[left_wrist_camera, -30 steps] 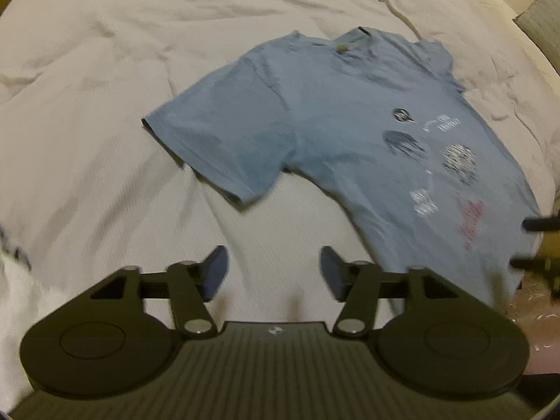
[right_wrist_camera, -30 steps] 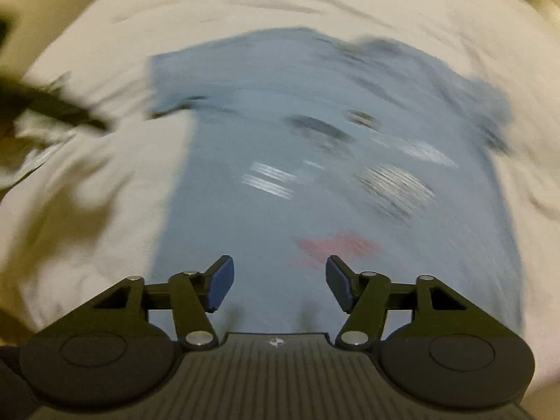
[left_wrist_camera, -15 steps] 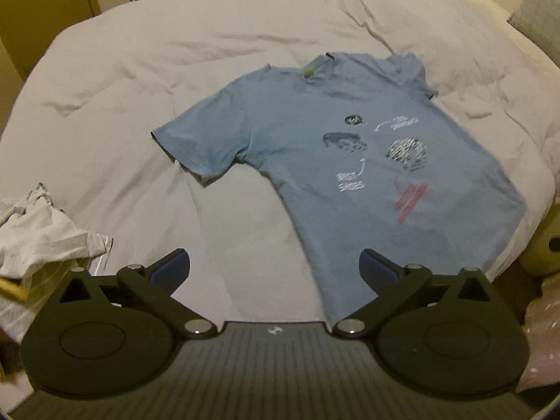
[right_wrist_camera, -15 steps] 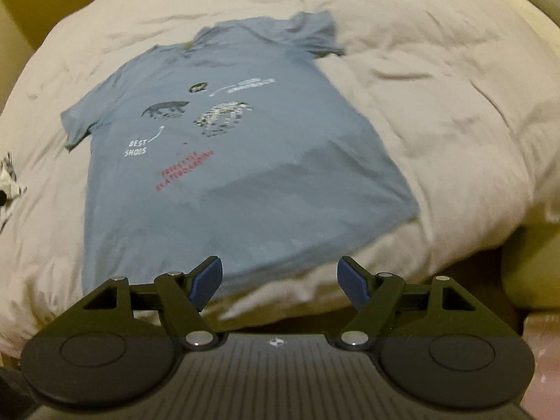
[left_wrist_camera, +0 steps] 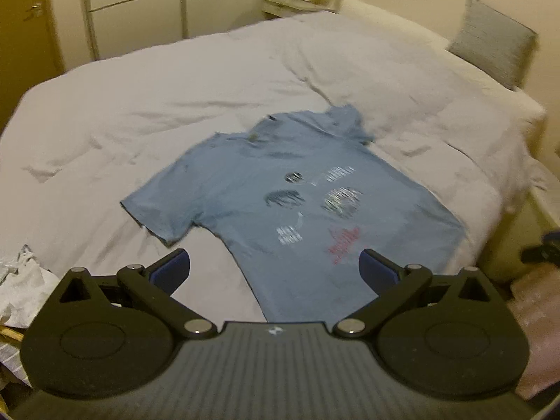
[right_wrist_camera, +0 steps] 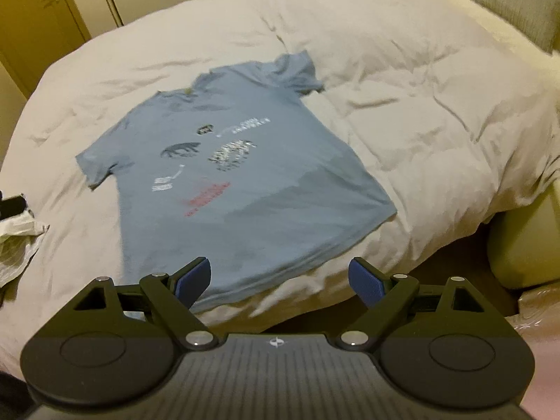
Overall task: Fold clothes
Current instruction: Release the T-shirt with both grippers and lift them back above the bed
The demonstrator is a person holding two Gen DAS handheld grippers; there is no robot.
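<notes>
A light blue T-shirt (left_wrist_camera: 280,203) with dark, white and red prints lies spread flat, print side up, on a white bed; the right wrist view shows the T-shirt (right_wrist_camera: 227,175) too, hem toward me. My left gripper (left_wrist_camera: 274,271) hangs open above the near edge of the bed, close to the shirt's lower left side, with nothing between its blue pads. My right gripper (right_wrist_camera: 280,278) is open as well, hovering over the shirt's hem at the bed's edge, holding nothing.
The white duvet (left_wrist_camera: 175,105) is wrinkled around the shirt. A grey pillow (left_wrist_camera: 493,42) stands at the far right. Crumpled white clothes (left_wrist_camera: 21,287) lie at the near left edge. Wardrobe doors (left_wrist_camera: 133,10) line the back wall. A pale object (right_wrist_camera: 521,248) sits beside the bed at right.
Both grippers have pulled back and up from the shirt, so the whole bed shows. Their jaws have opened wider. The shirt has stayed flat in place.
</notes>
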